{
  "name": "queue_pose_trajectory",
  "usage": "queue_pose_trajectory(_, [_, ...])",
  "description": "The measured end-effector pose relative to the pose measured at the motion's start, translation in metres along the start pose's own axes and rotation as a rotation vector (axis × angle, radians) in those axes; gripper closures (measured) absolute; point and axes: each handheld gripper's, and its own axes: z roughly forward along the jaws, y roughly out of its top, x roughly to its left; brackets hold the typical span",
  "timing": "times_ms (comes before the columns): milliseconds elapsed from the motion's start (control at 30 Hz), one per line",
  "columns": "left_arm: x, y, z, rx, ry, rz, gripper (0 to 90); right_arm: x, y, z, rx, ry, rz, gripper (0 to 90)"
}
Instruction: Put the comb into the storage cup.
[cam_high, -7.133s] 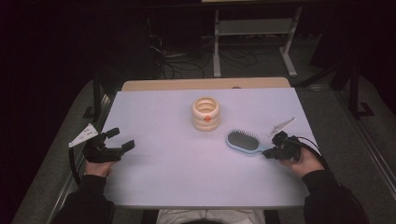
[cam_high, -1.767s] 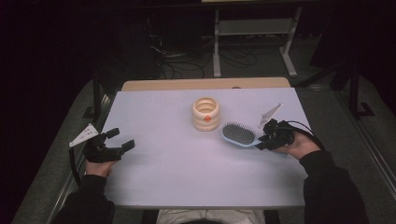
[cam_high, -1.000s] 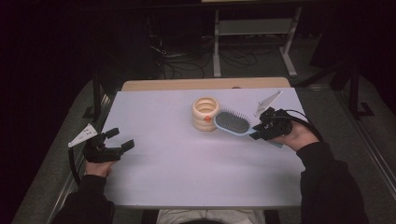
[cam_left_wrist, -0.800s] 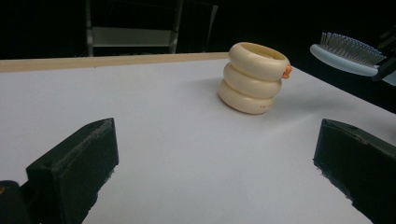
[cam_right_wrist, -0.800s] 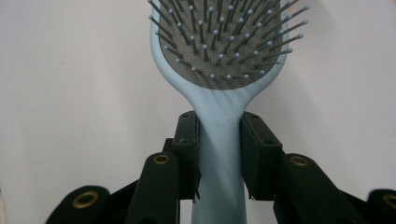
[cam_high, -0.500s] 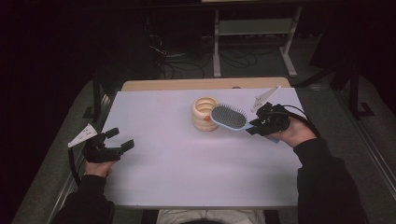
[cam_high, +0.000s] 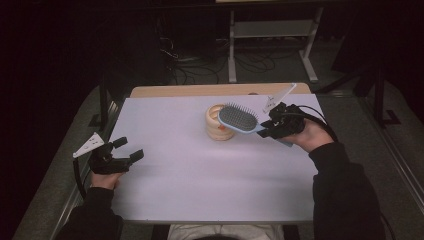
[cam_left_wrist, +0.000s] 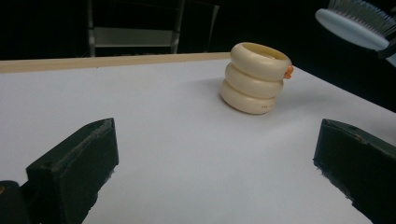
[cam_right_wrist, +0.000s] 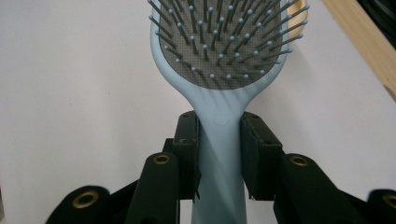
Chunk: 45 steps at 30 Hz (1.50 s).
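Right gripper (cam_high: 274, 129), far right over the white table (cam_high: 190, 175), clamps the handle of a light blue hairbrush (cam_high: 239, 119), lifted bristles-up just beside a cream ringed container (cam_high: 218, 123). Its own view shows both pads pressing the handle and grey ball-tipped bristles. Left gripper (cam_high: 126, 152) rests near left, jaws wide apart and empty; its view shows three stacked rings, an orange tab, and tiny unreadable print.

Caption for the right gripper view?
Right gripper clamps the blue hairbrush by its handle, bristles up, above the white table.
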Motion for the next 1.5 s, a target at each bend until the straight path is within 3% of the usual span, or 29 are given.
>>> queue_pose_trajectory(167, [0.0,0.0,0.0,-0.005,0.0,-0.003,0.0,0.004,0.01,-0.001,-0.011,-0.005,-0.031,68.1])
queue_pose_trajectory(800, [-0.001,0.003,0.0,0.001,-0.001,-0.004,0.0,0.008,0.04,-0.001,-0.039,-0.011,-0.057,68.1])
queue_pose_trajectory(1033, [-0.005,0.012,0.0,-0.023,-0.008,-0.016,0.0,0.01,0.049,0.001,-0.039,-0.016,-0.071,68.1])
queue_pose_trajectory(1267, [-0.014,0.024,0.011,0.01,-0.022,0.029,0.0,0.011,0.058,-0.002,-0.037,-0.023,-0.08,68.1])
queue_pose_trajectory(1500, [-0.021,0.039,0.024,0.013,-0.035,0.039,0.0,0.014,0.067,-0.002,-0.045,-0.027,-0.097,68.1])
